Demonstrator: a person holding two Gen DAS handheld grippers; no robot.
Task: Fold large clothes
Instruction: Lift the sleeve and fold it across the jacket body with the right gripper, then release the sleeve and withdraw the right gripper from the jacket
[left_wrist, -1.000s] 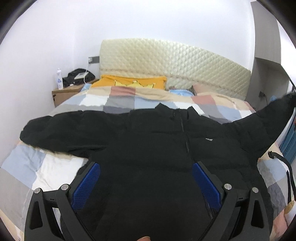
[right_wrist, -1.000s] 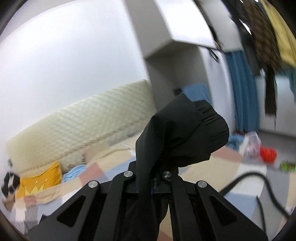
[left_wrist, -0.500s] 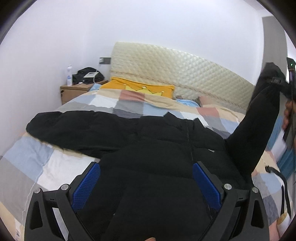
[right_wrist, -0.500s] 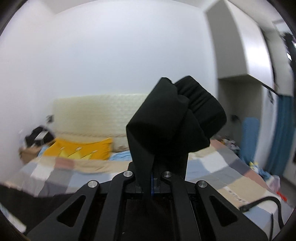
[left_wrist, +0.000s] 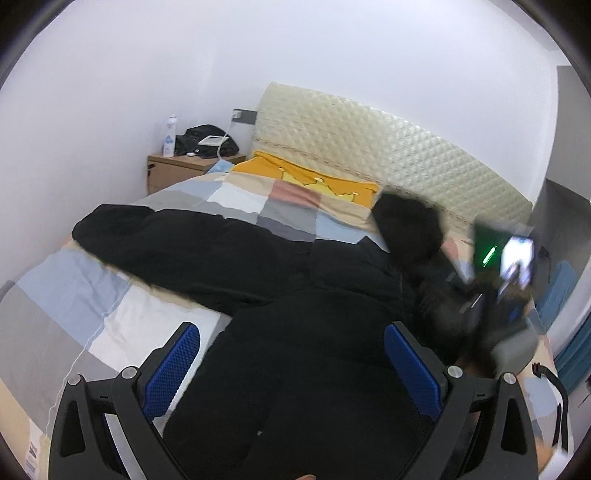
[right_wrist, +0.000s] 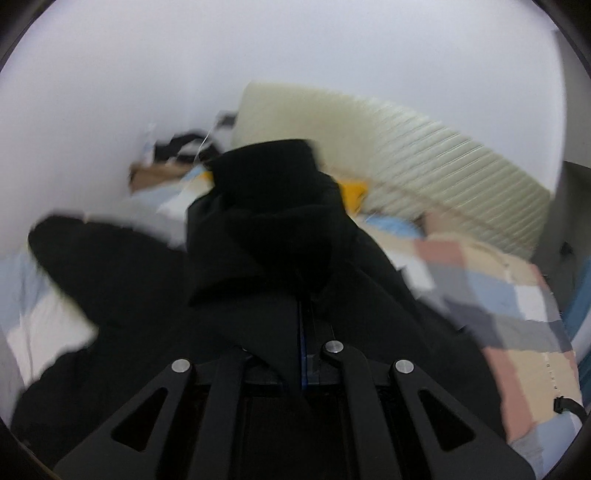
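Observation:
A large black puffer jacket lies front up on the checked bed cover. Its left sleeve stretches out flat to the left. My left gripper is open and empty, its blue pads hovering over the jacket's lower body. My right gripper is shut on the cuff of the right sleeve and holds it above the jacket's chest. In the left wrist view the lifted cuff and the right gripper are blurred at the right.
A cream quilted headboard and a yellow pillow lie at the far end. A wooden nightstand with a bottle and a black bag stands at the back left. A black strap lies at the bed's right edge.
My right gripper has swung the right sleeve up and leftwards, from off the bed's right side to over the jacket's chest. My left gripper stays open over the hem.

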